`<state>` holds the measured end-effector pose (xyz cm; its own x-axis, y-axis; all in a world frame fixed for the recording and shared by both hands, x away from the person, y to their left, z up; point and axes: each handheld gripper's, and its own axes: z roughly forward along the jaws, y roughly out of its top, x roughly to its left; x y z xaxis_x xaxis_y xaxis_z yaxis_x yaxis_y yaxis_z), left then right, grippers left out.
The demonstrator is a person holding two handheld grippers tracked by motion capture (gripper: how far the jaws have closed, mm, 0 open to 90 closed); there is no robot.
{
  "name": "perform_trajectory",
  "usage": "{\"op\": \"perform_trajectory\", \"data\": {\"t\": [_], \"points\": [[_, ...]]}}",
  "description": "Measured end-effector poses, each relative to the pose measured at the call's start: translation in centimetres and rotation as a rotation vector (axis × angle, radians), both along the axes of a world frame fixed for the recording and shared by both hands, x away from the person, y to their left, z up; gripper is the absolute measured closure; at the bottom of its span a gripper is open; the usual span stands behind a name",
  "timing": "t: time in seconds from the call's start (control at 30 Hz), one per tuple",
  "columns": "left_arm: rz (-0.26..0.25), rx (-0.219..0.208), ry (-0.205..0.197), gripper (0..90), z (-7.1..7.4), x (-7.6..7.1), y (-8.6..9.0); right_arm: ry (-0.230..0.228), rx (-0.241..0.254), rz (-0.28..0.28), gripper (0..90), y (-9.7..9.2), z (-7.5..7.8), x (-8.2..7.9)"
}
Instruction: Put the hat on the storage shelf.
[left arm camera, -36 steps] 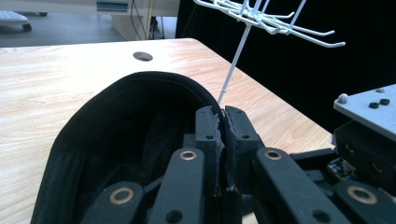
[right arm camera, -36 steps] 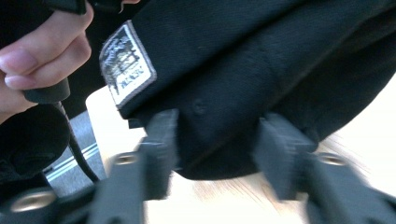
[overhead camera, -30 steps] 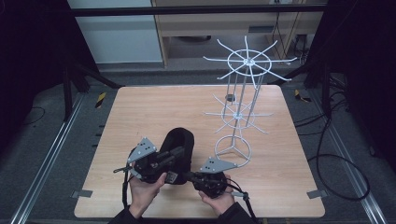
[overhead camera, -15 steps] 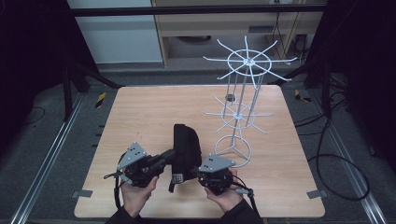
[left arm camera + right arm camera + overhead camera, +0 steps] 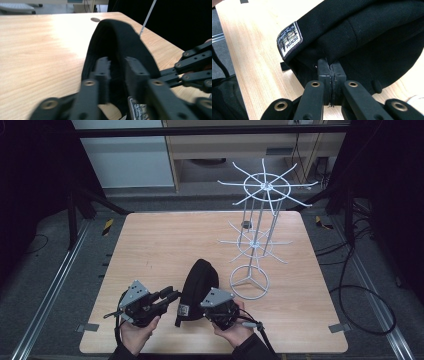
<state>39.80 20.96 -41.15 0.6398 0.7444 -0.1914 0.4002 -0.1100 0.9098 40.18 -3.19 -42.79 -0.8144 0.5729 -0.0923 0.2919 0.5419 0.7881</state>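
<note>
Black cap [image 5: 196,287] stands on edge on the near middle of the table [image 5: 160,240], between the two hands, just left of the wire rack's [image 5: 252,245] round base.

Changes since a second ago: the left gripper [image 5: 170,296] was clamped on the cap with both hands lifting it close together; now it has let go and slid left and down. Its jaws have just been opening. In the left gripper view they stand spread, with the cap's [image 5: 117,50] edge in front of and partly between them, and no pad seems to press on it. In the high view its tips sit just beside the cap's left side, apart or barely touching, hard to tell.

The right gripper [image 5: 329,72] has not moved: fingers pressed together, pinching the cap's [image 5: 362,32] rim fabric near the sewn label [image 5: 289,38]. In the high view the right gripper [image 5: 212,307] sits at the cap's near right edge.

Meaning: the cap is now held by the right side alone and has turned from flat to upright on its edge. Likely a regrip by the left, probably to take a new spot on the rim before carrying the cap to a rack arm. Hanging not yet begun.
</note>
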Motion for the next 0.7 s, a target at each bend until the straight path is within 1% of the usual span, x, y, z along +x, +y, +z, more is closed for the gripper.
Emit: {"op": "perform_trajectory", "data": {"t": [0.03,0.07,0.1,0.13,0.17,0.2,0.27,0.3,0.33,0.37,0.4,0.43,0.5,0.53,0.57,0.6,0.63,0.7], "points": [[-0.006,0.0,0.003,60.7,0.0,0.1,-0.2,0.0,0.0,0.005,89.6,0.1,-0.1,0.0],[-0.015,0.002,0.01,53.5,0.1,0.6,-0.6,-0.002,-0.005,0.009,89.6,0.2,-0.1,0.0],[-0.015,0.002,0.01,50.2,0.1,0.6,-0.6,-0.002,-0.005,0.009,89.6,0.2,-0.1,0.0],[-0.023,0.007,0.022,50.2,0.2,1.0,-1.0,-0.004,-0.003,0.013,89.6,0.3,-0.2,0.0],[-0.034,0.013,0.032,46.0,0.2,1.3,-1.4,-0.006,-0.008,0.016,89.6,0.3,-0.2,-0.1],[-0.034,0.026,0.031,44.2,0.3,1.5,-1.8,-0.008,-0.008,0.022,89.6,0.4,-0.2,-0.1],[-0.048,0.032,0.049,42.8,0.4,2.0,-2.6,-0.012,-0.009,0.03,89.6,0.6,-0.3,-0.2],[-0.038,0.041,0.055,43.2,0.4,2.2,-3.2,-0.014,-0.01,0.04,89.6,0.7,-0.3,-0.3],[-0.038,0.041,0.055,46.4,0.4,2.2,-3.2,-0.014,-0.01,0.04,89.6,0.7,-0.3,-0.3],[-0.03,0.047,0.062,46.4,0.4,2.4,-3.5,-0.016,-0.008,0.044,89.6,0.7,-0.4,-0.3],[-0.03,0.044,0.076,55.5,0.3,2.7,-3.5,-0.019,-0.016,0.049,89.5,0.8,-0.5,-0.4],[-0.032,0.037,0.093,55.5,0.3,2.8,-3.4,-0.019,-0.016,0.049,89.5,0.8,-0.5,-0.4],[-0.038,0.015,0.125,61.5,0.3,3.1,-3.0,-0.015,-0.01,0.051,89.5,0.8,-0.6,-0.5],[-0.039,0.007,0.131,64.4,0.3,3.1,-2.8,-0.012,-0.005,0.051,89.4,0.7,-0.6,-0.4],[-0.04,0.002,0.133,67.8,0.4,3.1,-2.6,-0.005,0.017,0.053,89.2,0.6,-0.6,-0.4],[-0.038,0.0,0.131,67.8,0.4,3.1,-2.5,-0.005,0.017,0.053,89.2,0.6,-0.6,-0.4],[-0.036,-0.003,0.126,69.7,0.5,3.0,-2.4,0.0,0.023,0.052,89.0,0.6,-0.6,-0.3],[-0.028,-0.006,0.115,73.2,0.6,2.8,-2.3,0.004,0.046,0.055,87.8,0.5,-0.7,-0.3]]}}
